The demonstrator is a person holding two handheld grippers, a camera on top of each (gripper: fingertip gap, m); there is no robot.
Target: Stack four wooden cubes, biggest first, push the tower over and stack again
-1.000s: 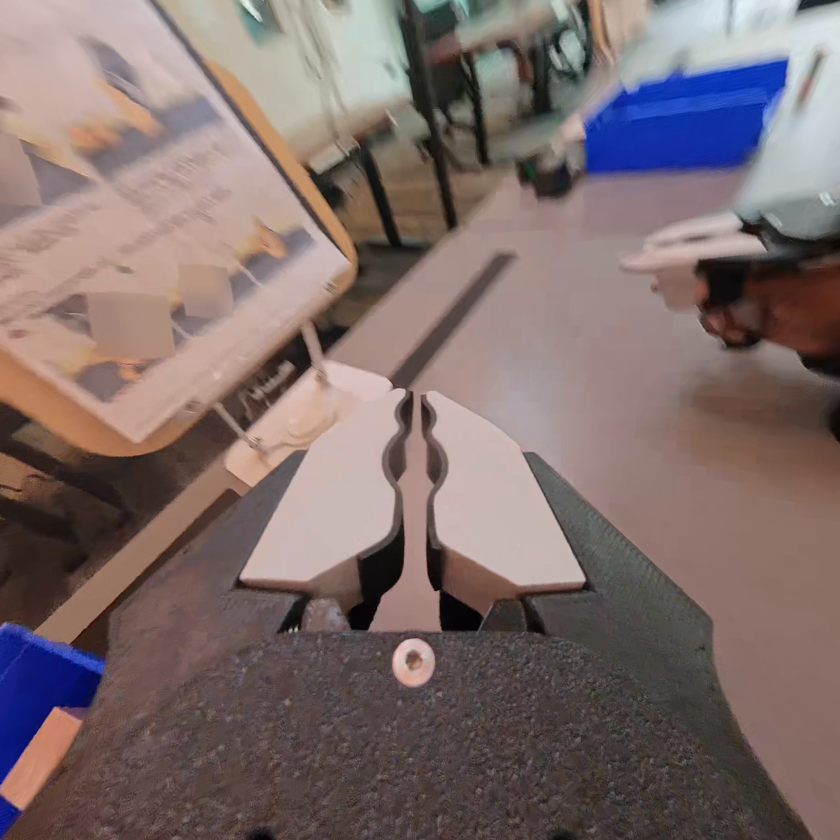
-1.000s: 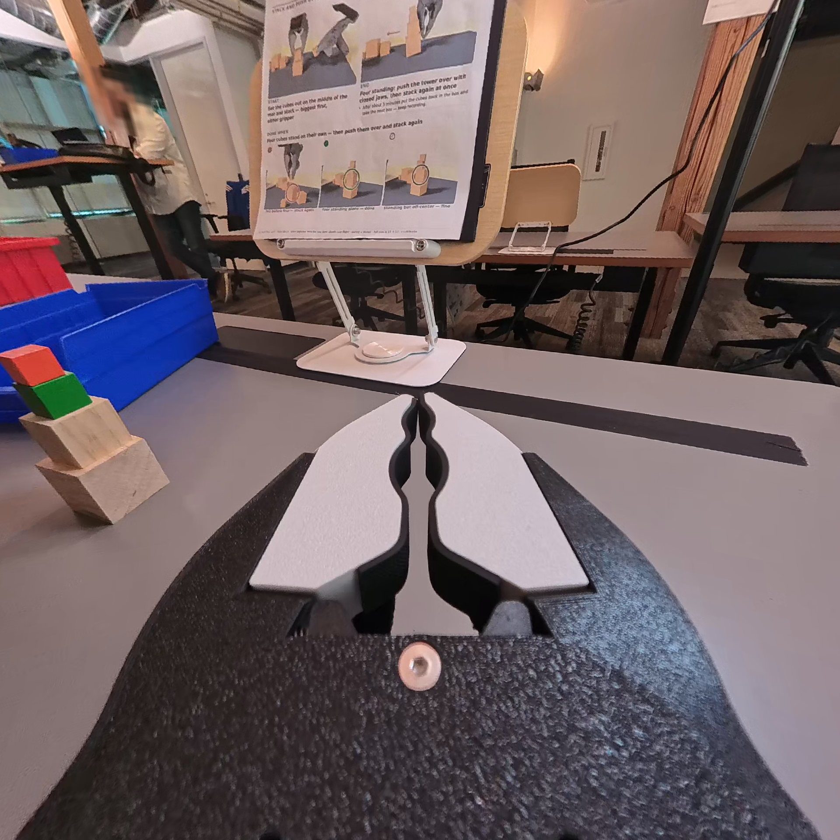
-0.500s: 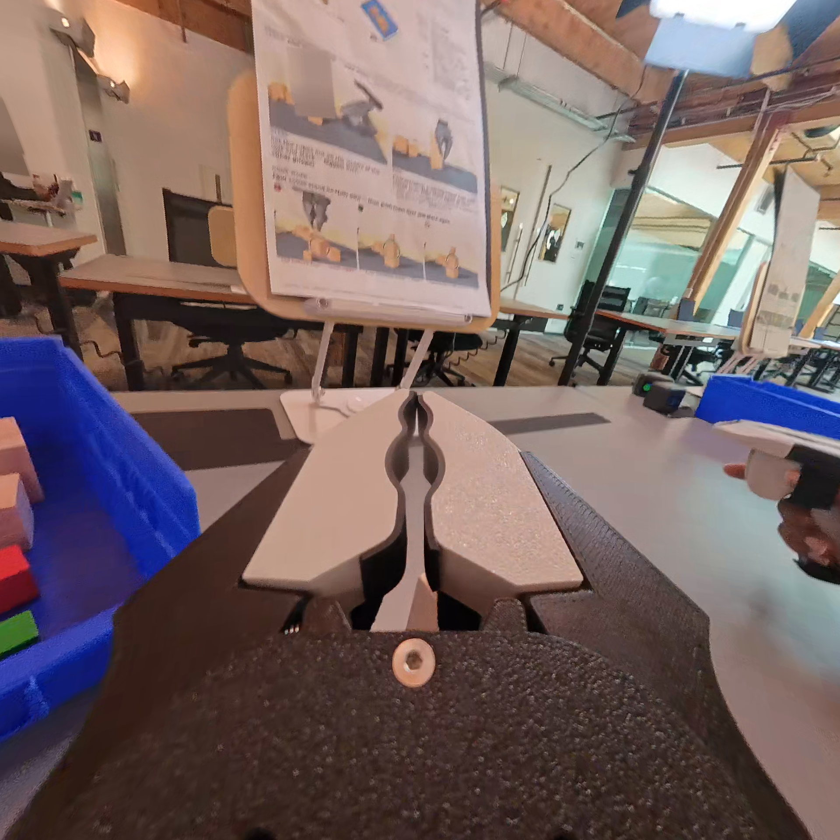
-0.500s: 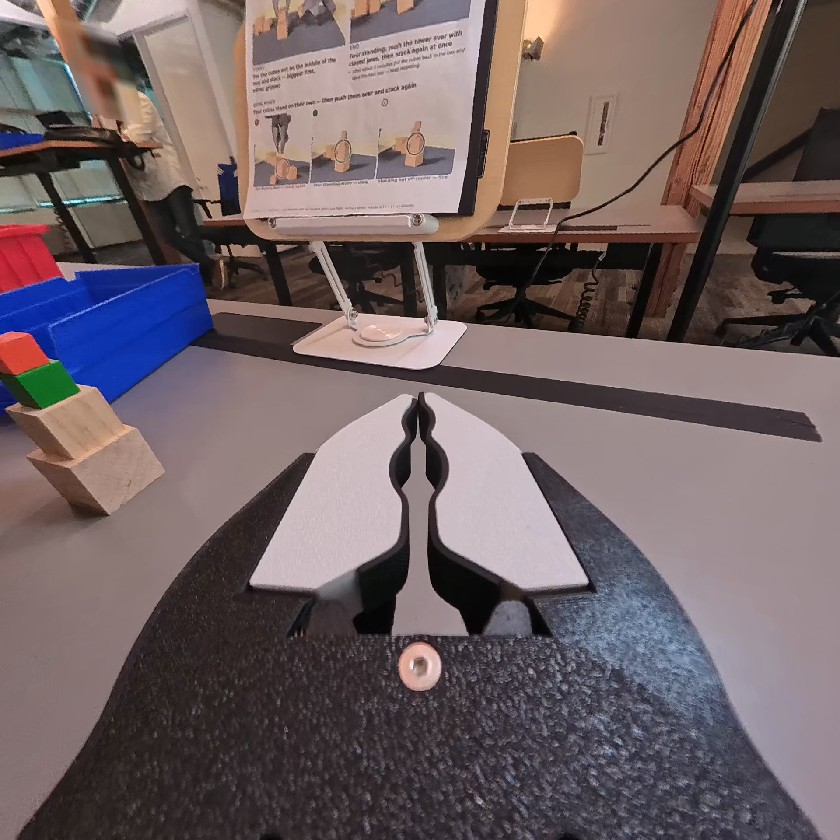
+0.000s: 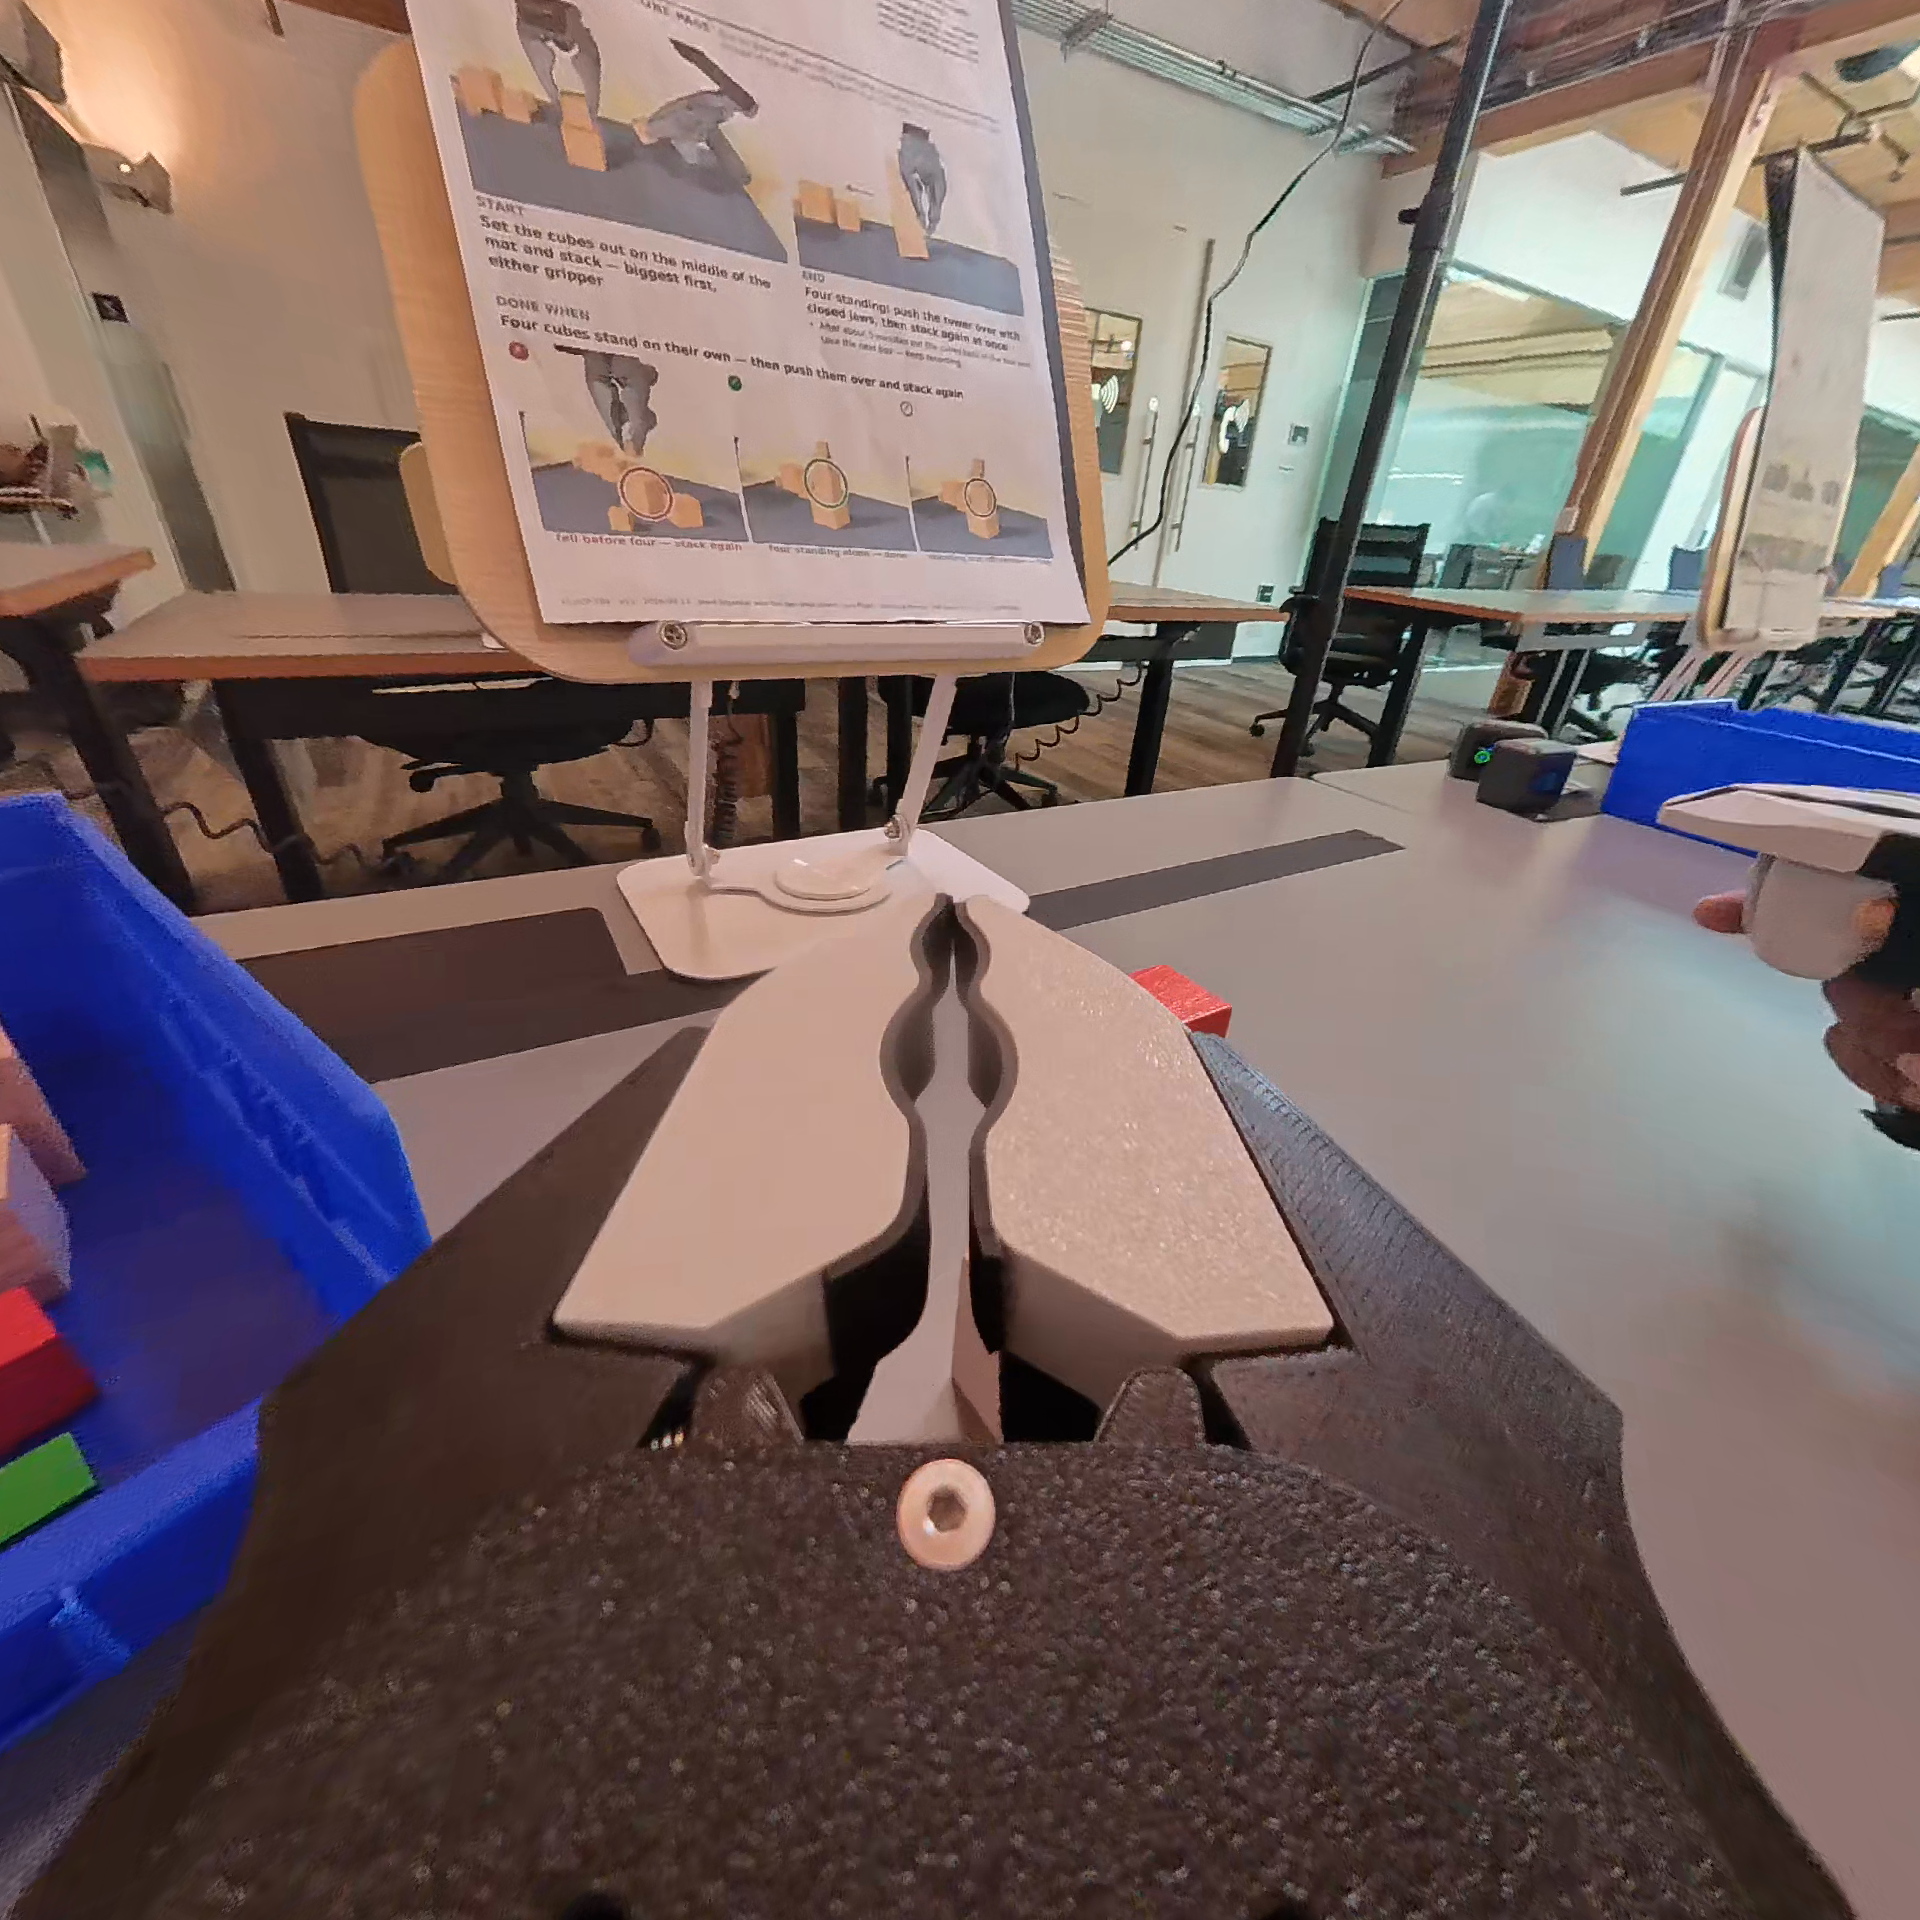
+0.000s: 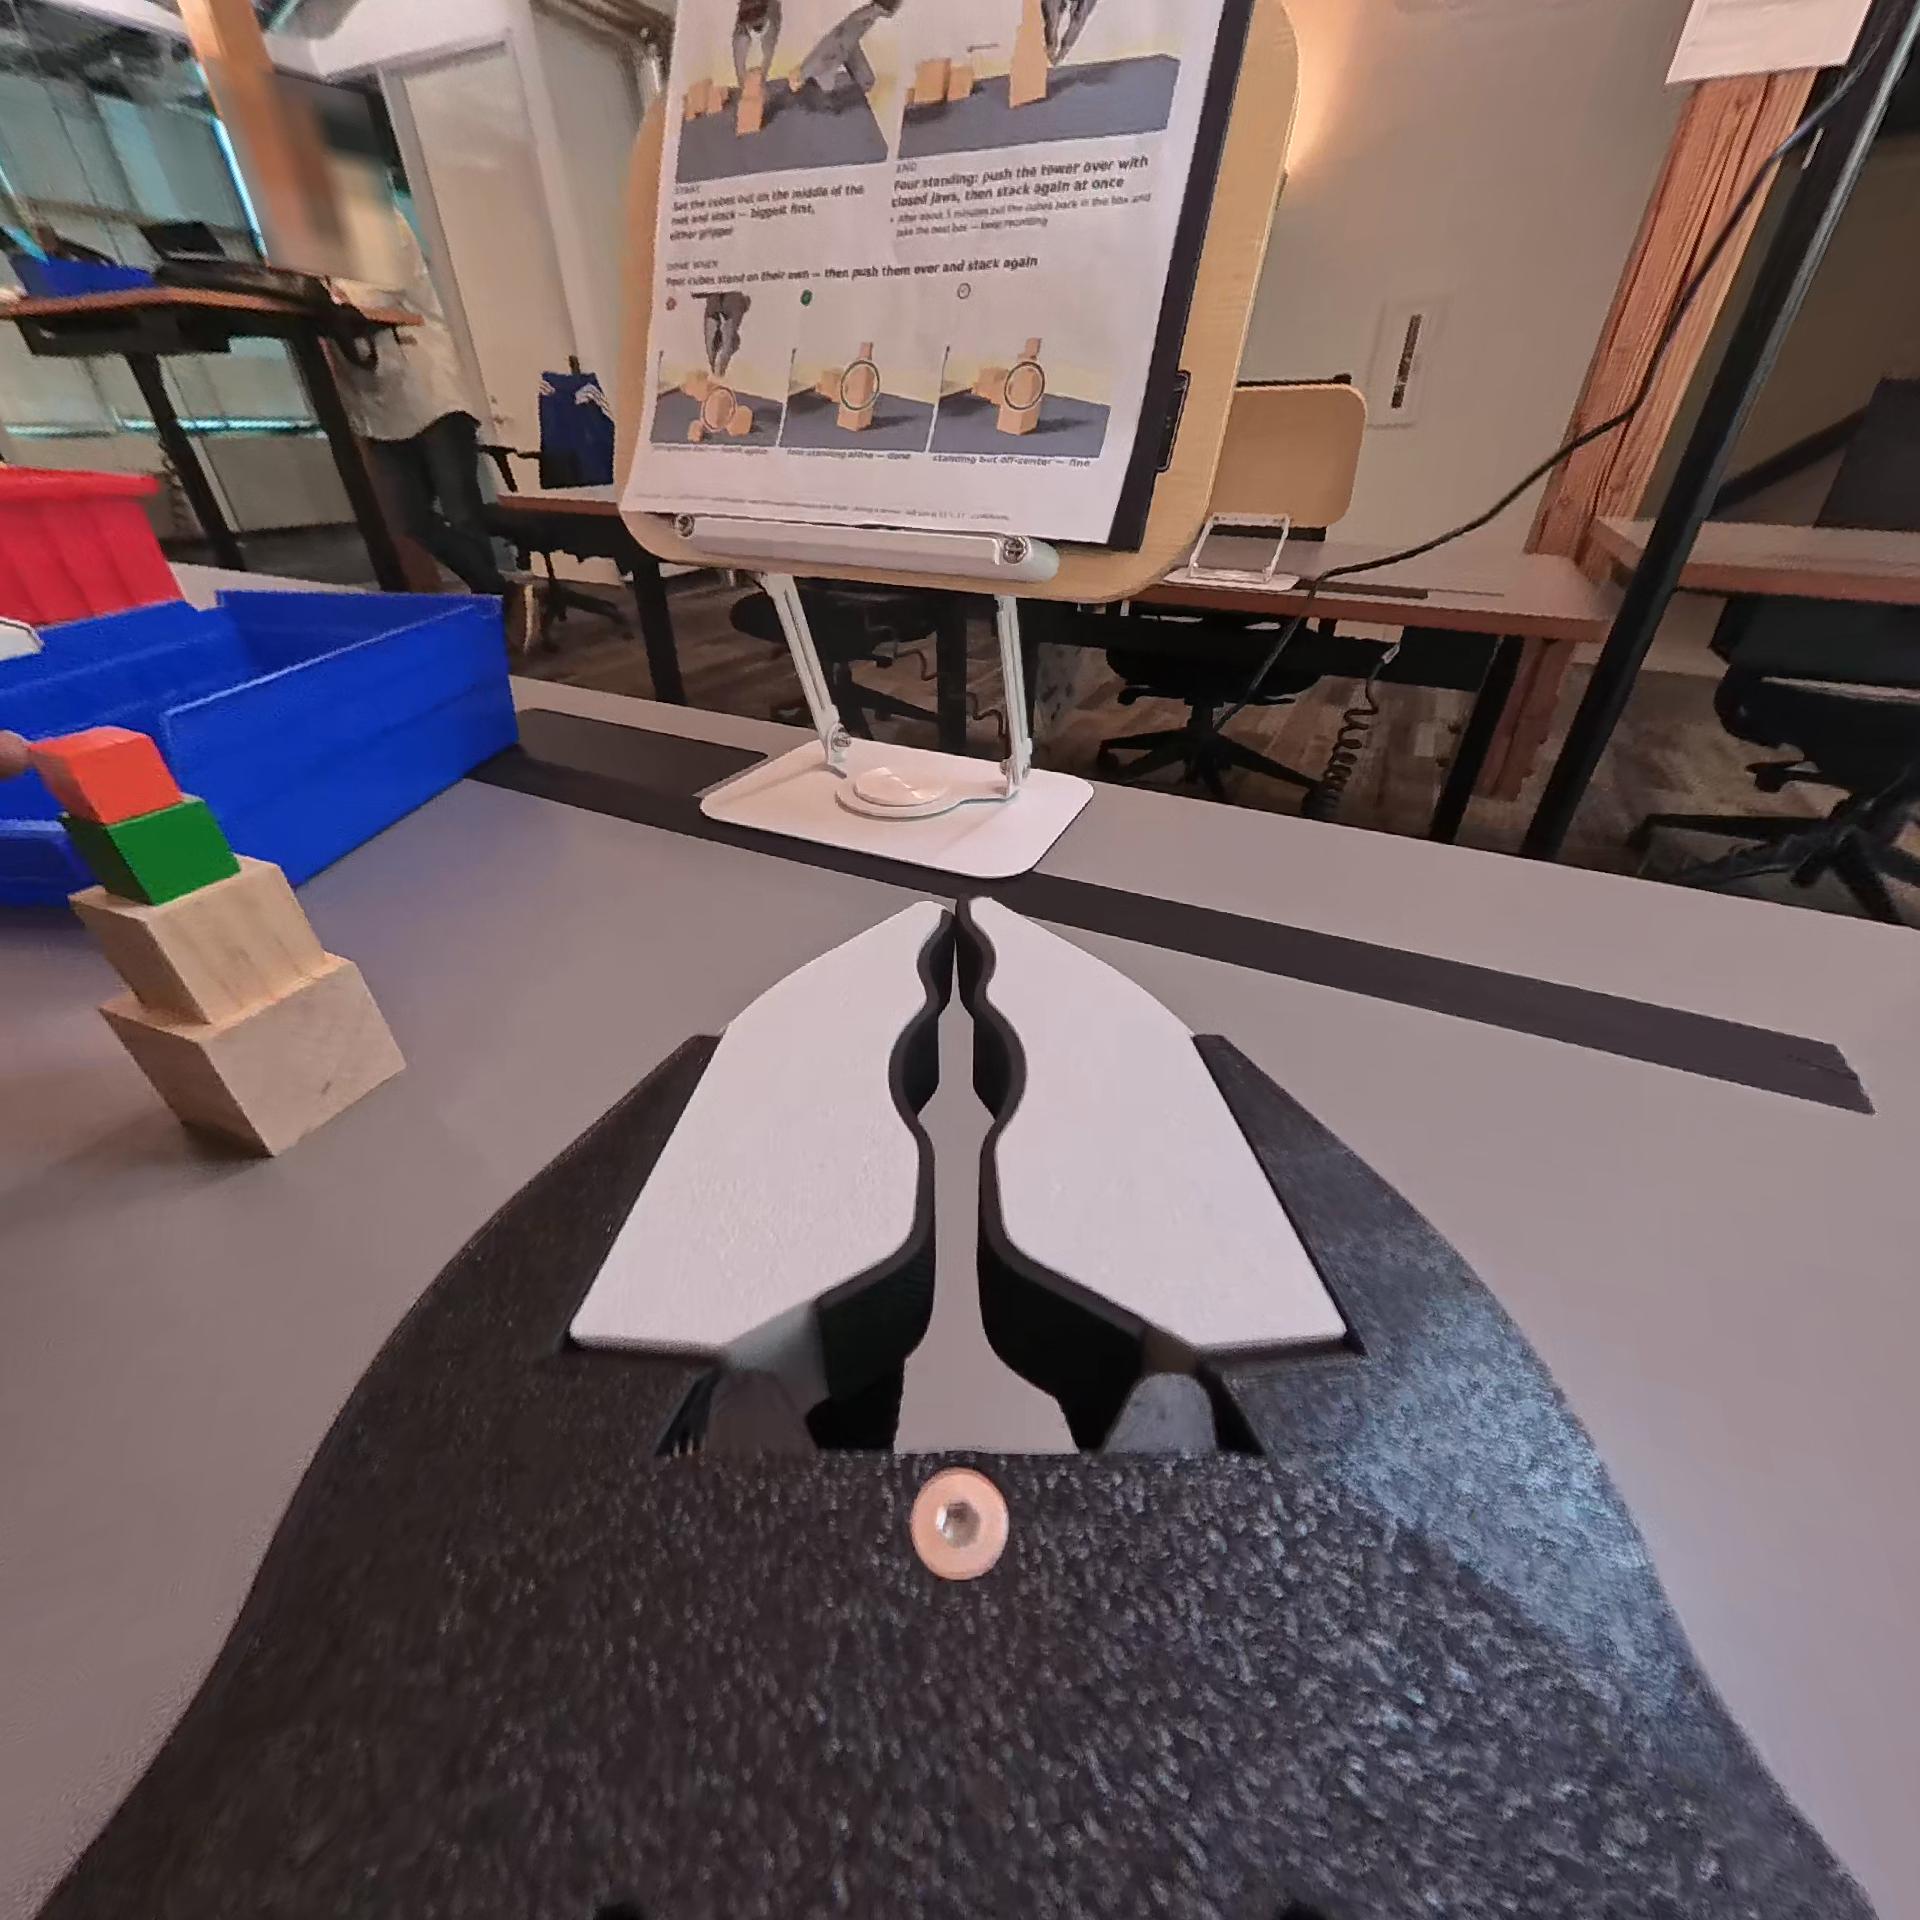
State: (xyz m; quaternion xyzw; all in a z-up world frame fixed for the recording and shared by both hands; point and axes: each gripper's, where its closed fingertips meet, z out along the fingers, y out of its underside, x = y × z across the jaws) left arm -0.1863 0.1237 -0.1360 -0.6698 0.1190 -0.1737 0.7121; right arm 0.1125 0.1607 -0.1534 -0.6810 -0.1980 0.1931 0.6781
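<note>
Left claw: tips pressed together, bare; red cube just right of its fingers, blue bin to its left. Right claw: pressed together, bare; four-block tower well to its left on the grey desk. Printed instruction sheet on a stand ahead of both; wording not transcribed.

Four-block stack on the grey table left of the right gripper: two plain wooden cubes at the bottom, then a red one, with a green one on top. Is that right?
Not quite: the top two colours are swapped. The right wrist view shows the green cube on the two wooden cubes, and the red cube on top. The rest holds: four blocks, left of the right gripper.
</note>
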